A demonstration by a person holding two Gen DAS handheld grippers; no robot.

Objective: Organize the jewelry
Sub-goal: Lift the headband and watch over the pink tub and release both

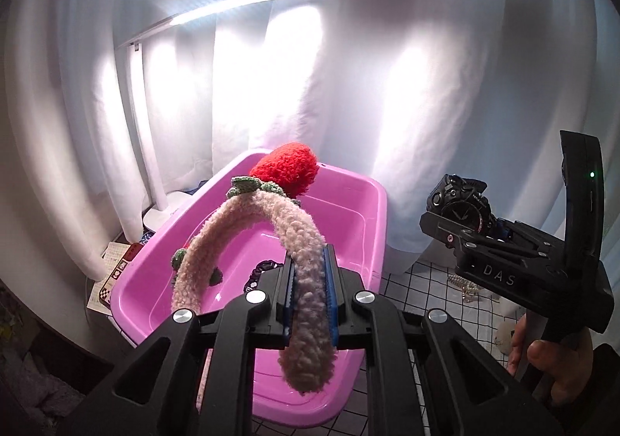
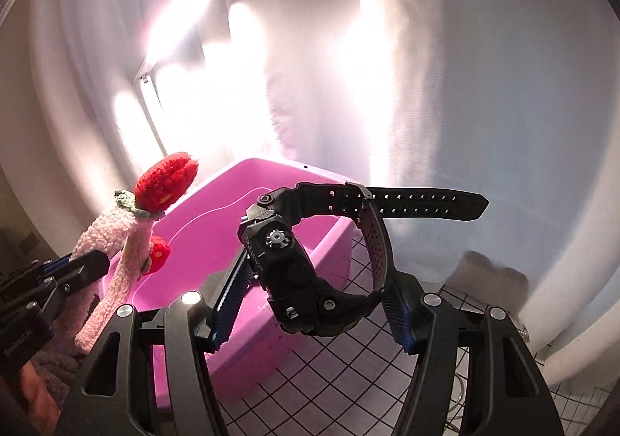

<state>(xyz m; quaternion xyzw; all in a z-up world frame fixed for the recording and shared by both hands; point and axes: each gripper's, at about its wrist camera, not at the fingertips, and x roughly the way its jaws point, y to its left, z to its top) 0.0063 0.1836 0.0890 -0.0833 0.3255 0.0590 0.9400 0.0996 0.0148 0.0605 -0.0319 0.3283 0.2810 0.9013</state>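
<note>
Your left gripper (image 1: 308,292) is clenched on the fuzzy headband (image 1: 271,238), mid-frame over the pink tub (image 1: 372,203): soft, light, stiff core, so mid-band is fine. Your right gripper (image 2: 314,300) is grasping the black watch (image 2: 302,254), centre frame: heavier, slick, so I'd grip the case.

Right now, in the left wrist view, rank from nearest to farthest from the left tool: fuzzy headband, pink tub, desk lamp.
1. Fuzzy headband: clamped in the left tool.
2. Pink tub: just beyond, underneath the headband.
3. Desk lamp: behind the tub, far left, against the curtain.
</note>
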